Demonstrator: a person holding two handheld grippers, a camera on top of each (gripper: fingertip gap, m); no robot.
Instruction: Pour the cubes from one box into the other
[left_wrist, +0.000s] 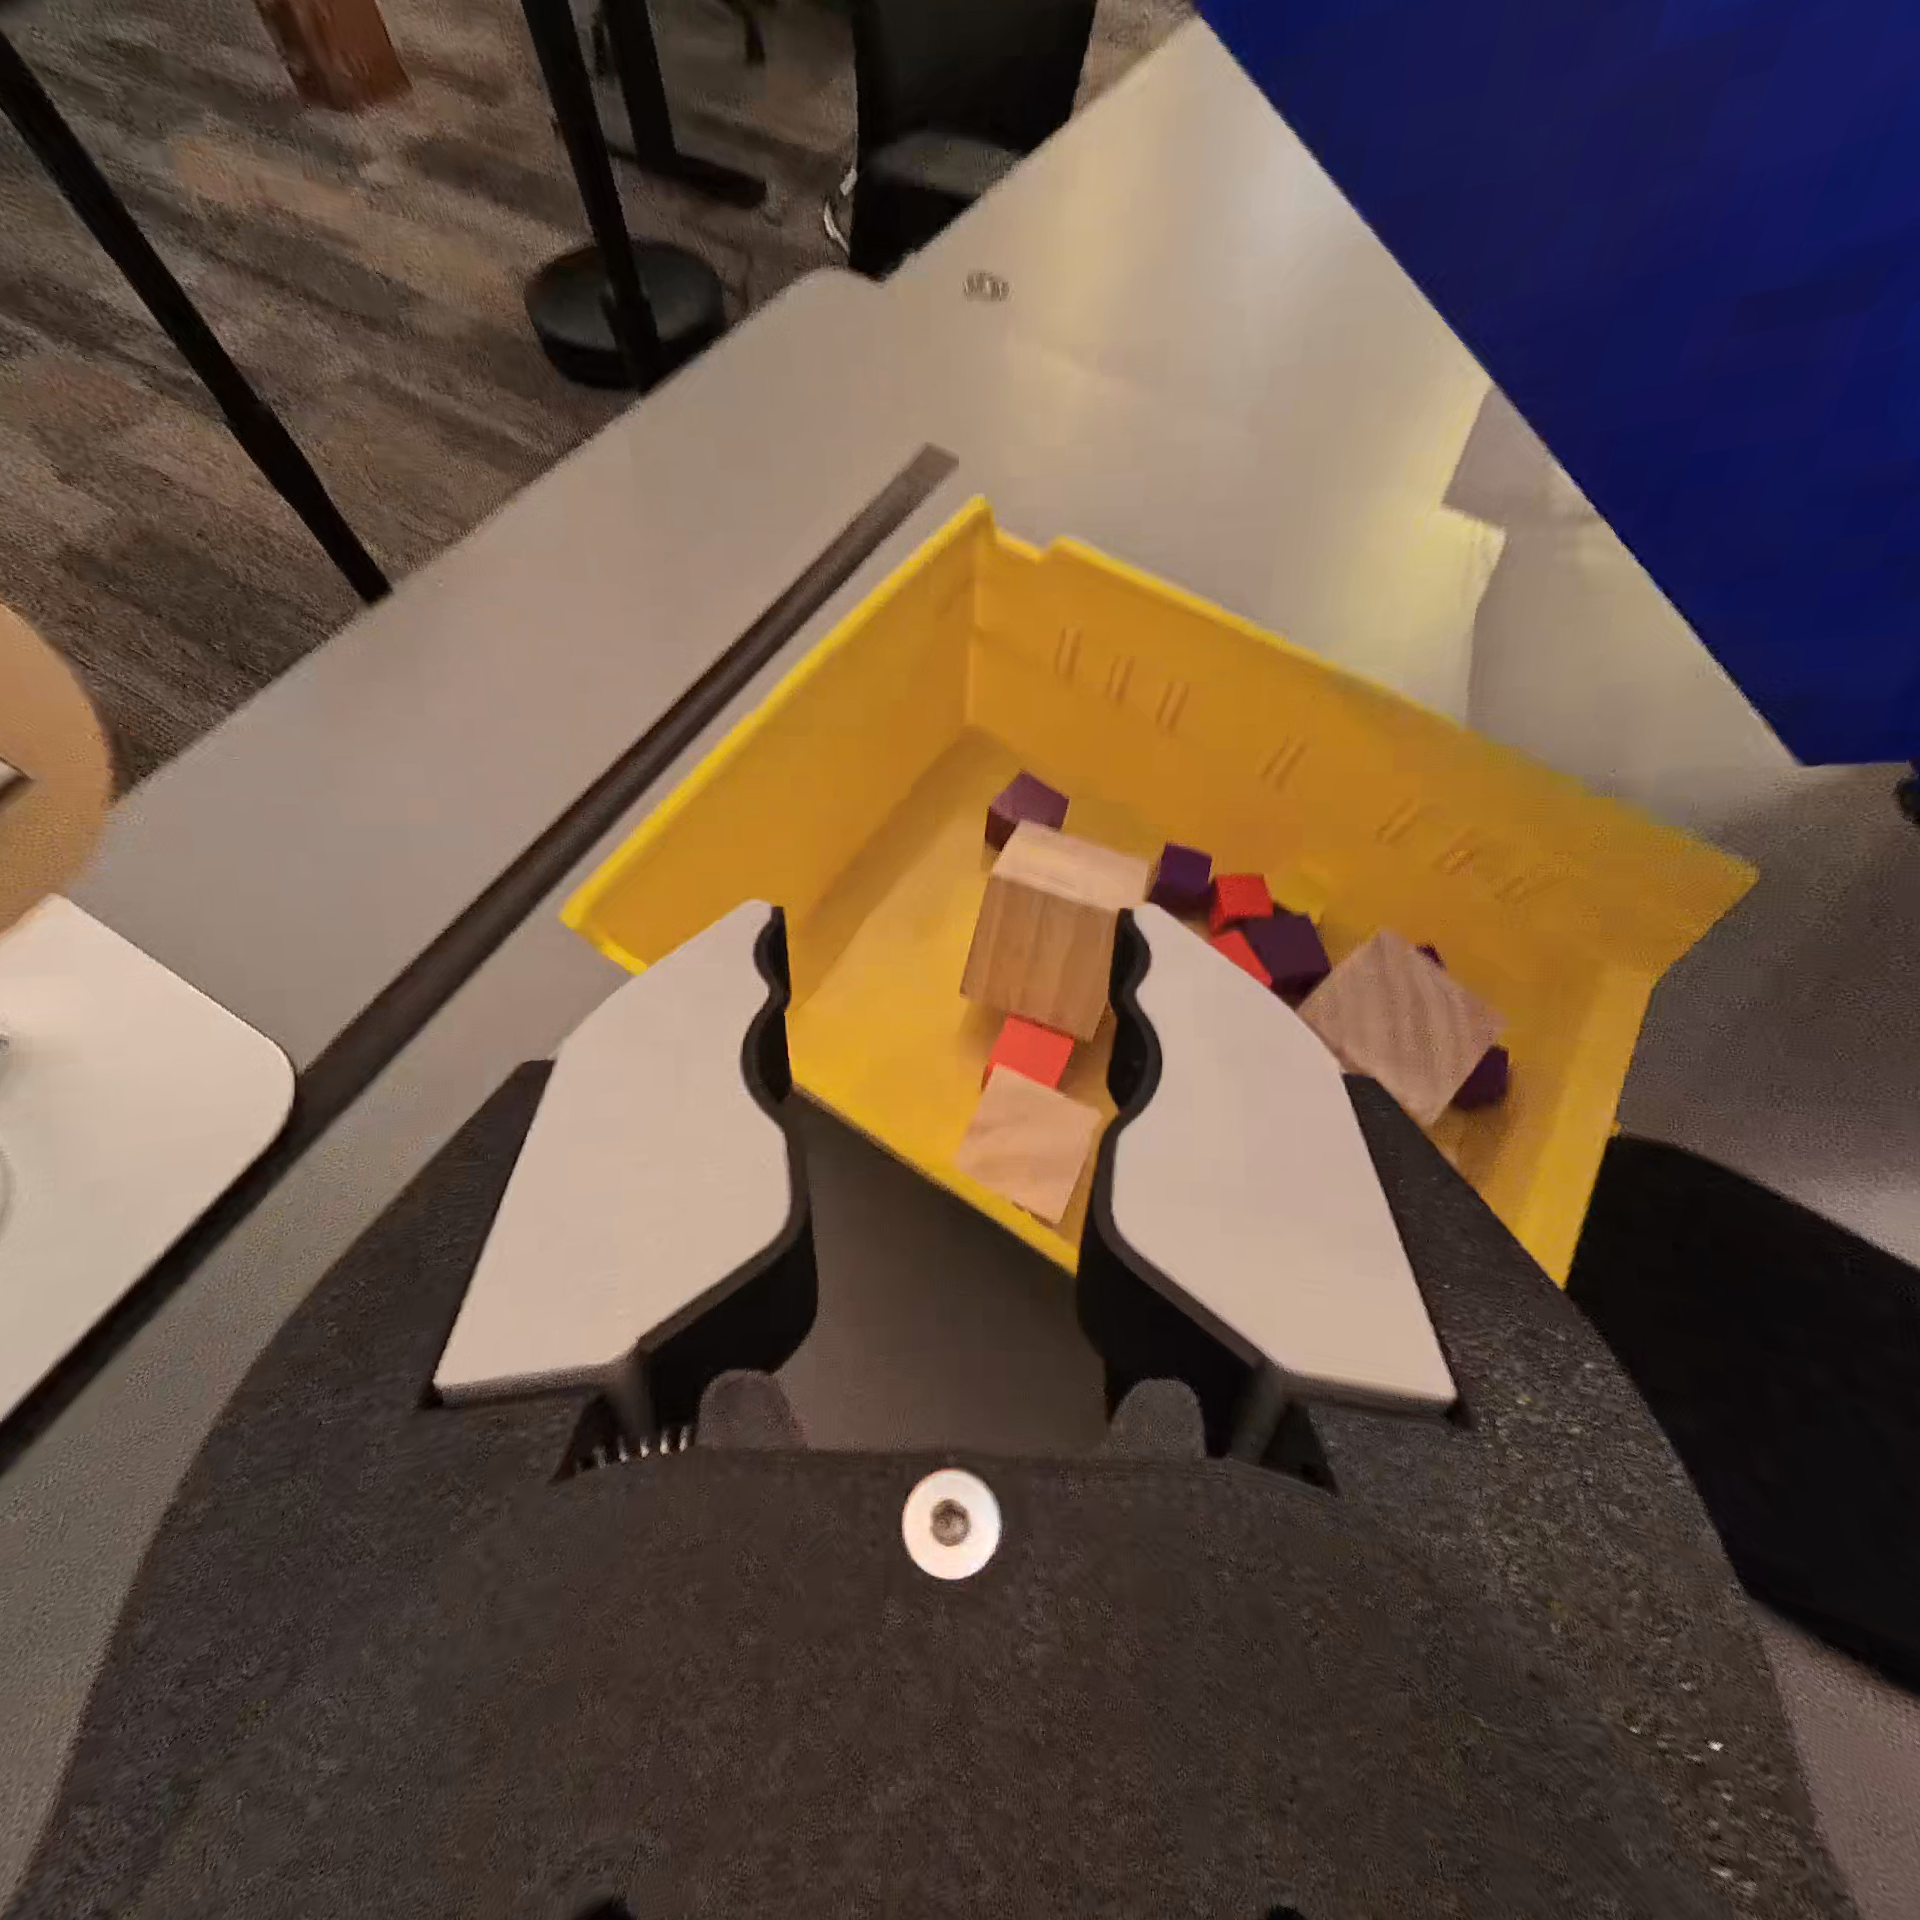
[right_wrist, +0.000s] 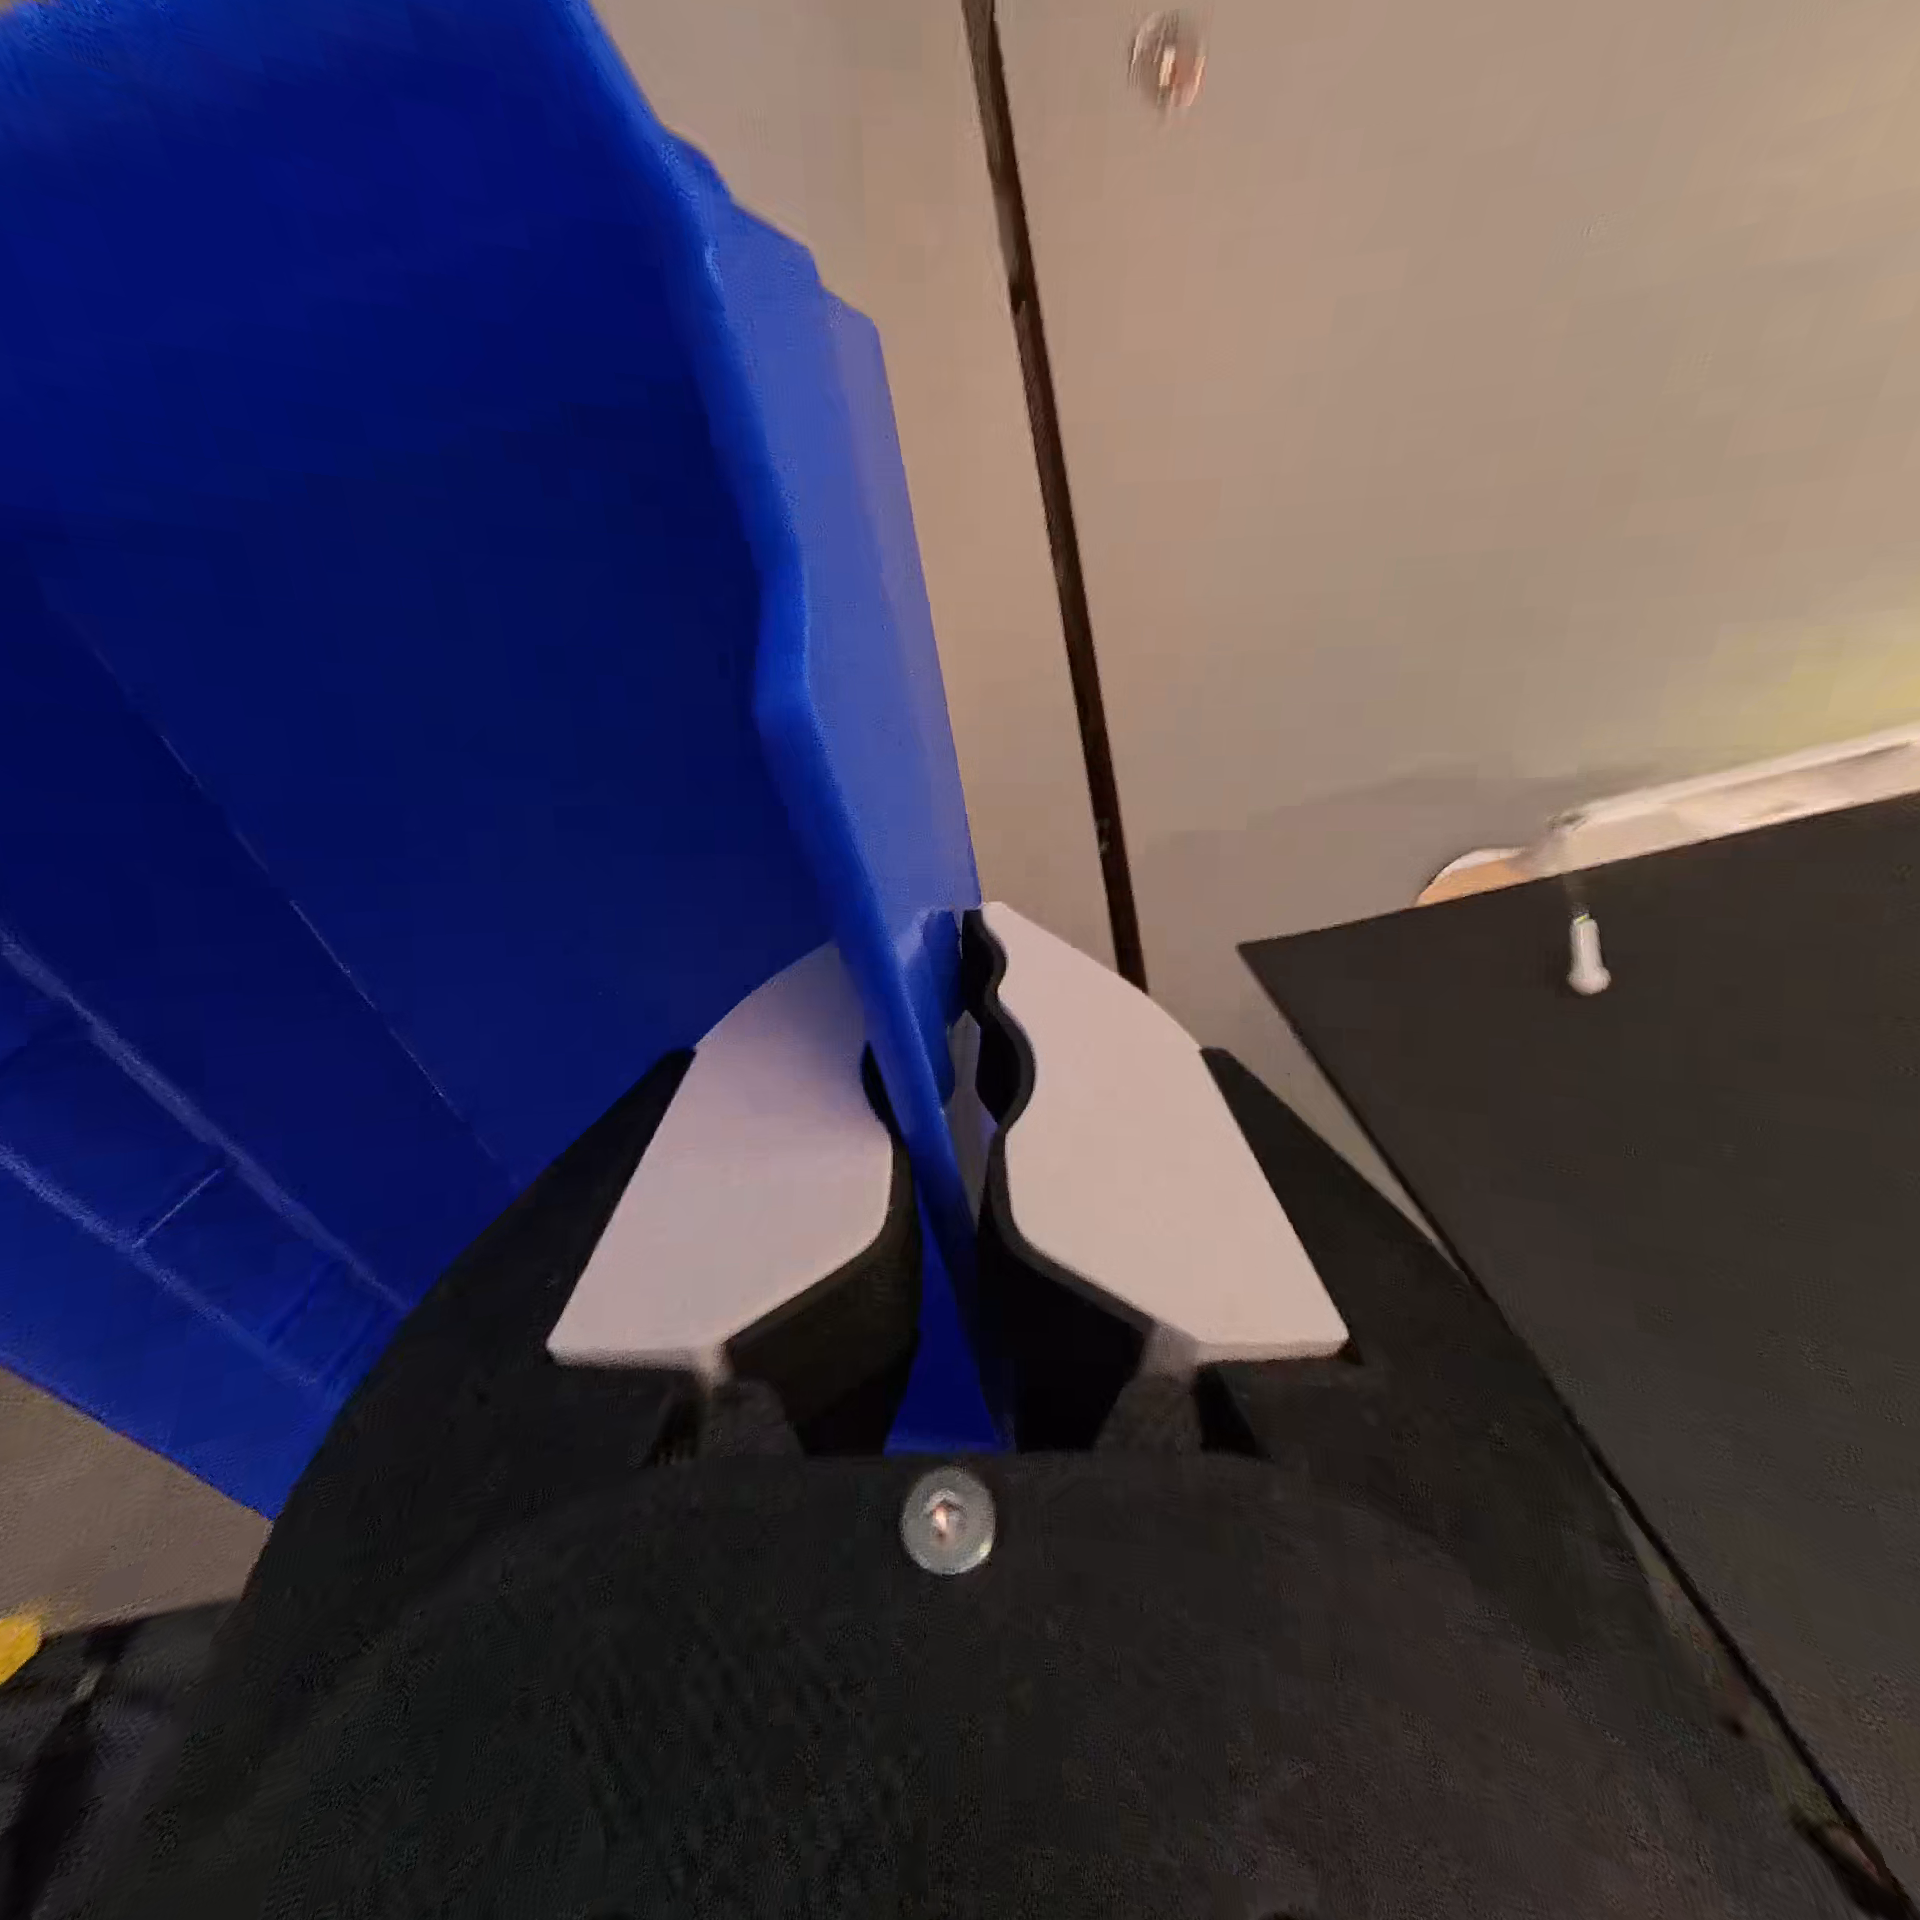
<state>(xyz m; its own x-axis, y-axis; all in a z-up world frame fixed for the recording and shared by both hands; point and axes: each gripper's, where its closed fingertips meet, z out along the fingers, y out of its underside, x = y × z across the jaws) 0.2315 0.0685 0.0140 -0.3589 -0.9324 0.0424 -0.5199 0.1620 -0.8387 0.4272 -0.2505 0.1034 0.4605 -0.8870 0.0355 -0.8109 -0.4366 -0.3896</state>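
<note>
A yellow box (left_wrist: 862, 727) sits on the grey table and holds several cubes: large wooden ones (left_wrist: 1049, 945), small red ones (left_wrist: 1029, 1049) and small purple ones (left_wrist: 1029, 805). My left gripper (left_wrist: 951, 935) is open and empty, just above the box's near corner. My right gripper (right_wrist: 914, 997) is shut on the rim of a blue box (right_wrist: 416, 623) and holds it lifted and tilted. The blue box also shows at the upper right of the left wrist view (left_wrist: 1662, 312), above the yellow box. No cubes show in the blue box.
The grey table (left_wrist: 520, 675) has a dark seam (left_wrist: 644, 748) running left of the yellow box. A white board (left_wrist: 114, 1122) lies at the left. A black mat (right_wrist: 1662, 1195) lies at the right. Black stand poles (left_wrist: 613, 208) rise from the carpet beyond the table edge.
</note>
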